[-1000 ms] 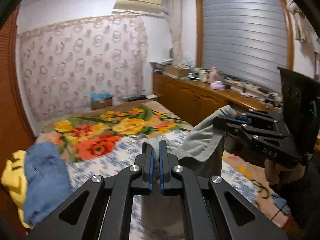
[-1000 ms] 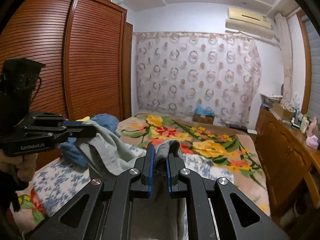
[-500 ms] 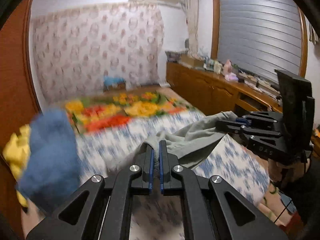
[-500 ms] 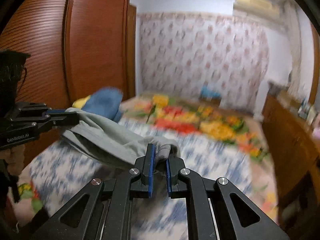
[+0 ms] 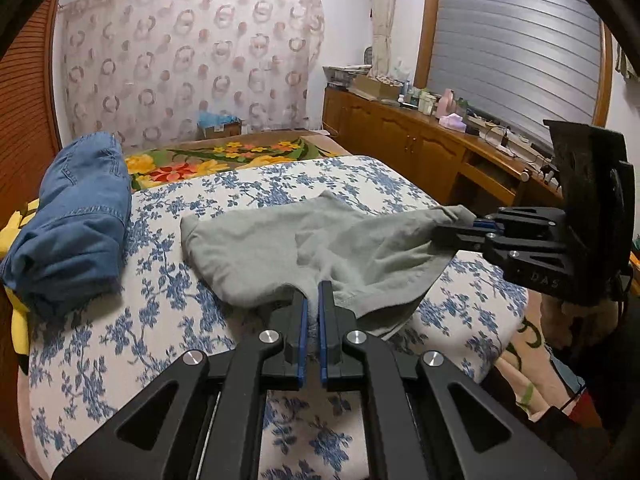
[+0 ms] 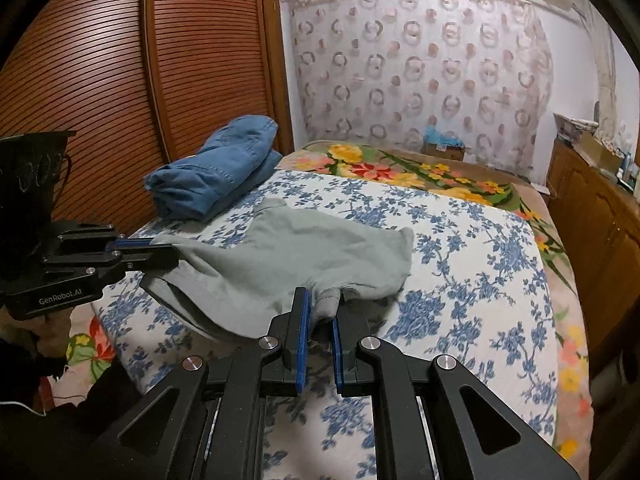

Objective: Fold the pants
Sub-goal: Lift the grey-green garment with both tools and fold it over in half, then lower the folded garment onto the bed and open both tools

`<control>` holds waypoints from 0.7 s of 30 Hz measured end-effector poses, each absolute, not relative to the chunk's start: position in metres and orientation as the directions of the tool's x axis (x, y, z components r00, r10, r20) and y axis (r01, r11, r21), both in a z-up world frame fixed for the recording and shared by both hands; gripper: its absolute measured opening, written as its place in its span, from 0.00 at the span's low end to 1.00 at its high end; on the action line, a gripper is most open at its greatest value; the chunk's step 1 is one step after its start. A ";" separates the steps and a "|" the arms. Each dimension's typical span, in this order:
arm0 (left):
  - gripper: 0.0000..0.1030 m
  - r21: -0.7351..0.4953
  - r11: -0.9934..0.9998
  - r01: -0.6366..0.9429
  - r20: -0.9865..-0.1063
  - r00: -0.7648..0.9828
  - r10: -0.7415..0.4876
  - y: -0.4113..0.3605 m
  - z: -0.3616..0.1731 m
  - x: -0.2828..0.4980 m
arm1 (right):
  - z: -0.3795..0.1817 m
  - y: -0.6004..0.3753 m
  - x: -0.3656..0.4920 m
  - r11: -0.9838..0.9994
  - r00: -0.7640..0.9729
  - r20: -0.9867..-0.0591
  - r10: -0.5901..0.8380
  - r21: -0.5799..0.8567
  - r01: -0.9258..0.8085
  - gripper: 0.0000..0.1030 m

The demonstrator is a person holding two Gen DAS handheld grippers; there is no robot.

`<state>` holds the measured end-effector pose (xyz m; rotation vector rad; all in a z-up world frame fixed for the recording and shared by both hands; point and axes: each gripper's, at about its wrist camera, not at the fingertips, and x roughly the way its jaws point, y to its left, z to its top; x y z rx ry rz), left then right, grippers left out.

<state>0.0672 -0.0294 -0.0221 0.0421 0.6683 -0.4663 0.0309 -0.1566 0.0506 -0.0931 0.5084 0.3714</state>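
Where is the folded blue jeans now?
In the left wrist view the folded blue jeans lie at the bed's left edge, beside the wooden wardrobe, left of the grey pants.

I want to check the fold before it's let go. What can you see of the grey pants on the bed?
The grey pants are a soft, matte, light grey-green knit, short in the legs. They lie mostly spread on the blue-flowered sheet, wrinkled, with two hemmed corners pointing toward the far end. The near edge is bunched and lifted: the left gripper is shut on one part of it, the right gripper on another, so the cloth sags between them off the bed's edge. The folded jeans lie apart from them.
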 end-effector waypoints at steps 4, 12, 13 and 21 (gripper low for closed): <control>0.05 -0.113 0.894 0.433 -0.607 0.683 -0.407 -0.029 -0.023 0.058 | 0.046 -0.153 0.020 0.927 0.808 -0.492 0.325 -0.006 -0.376 0.10; 0.05 -0.135 0.894 0.428 -0.606 0.678 -0.416 -0.021 -0.025 0.050 | 0.048 -0.149 -0.001 0.923 0.812 -0.478 0.334 -0.008 -0.384 0.10; 0.05 -0.142 0.894 0.426 -0.604 0.678 -0.419 -0.020 -0.025 0.050 | 0.048 -0.149 -0.002 0.923 0.813 -0.476 0.336 -0.006 -0.385 0.10; 0.05 -0.148 0.882 0.447 -0.597 0.671 -0.440 -0.031 -0.021 0.043 | 0.045 -0.153 -0.011 0.925 0.816 -0.474 0.332 -0.008 -0.381 0.10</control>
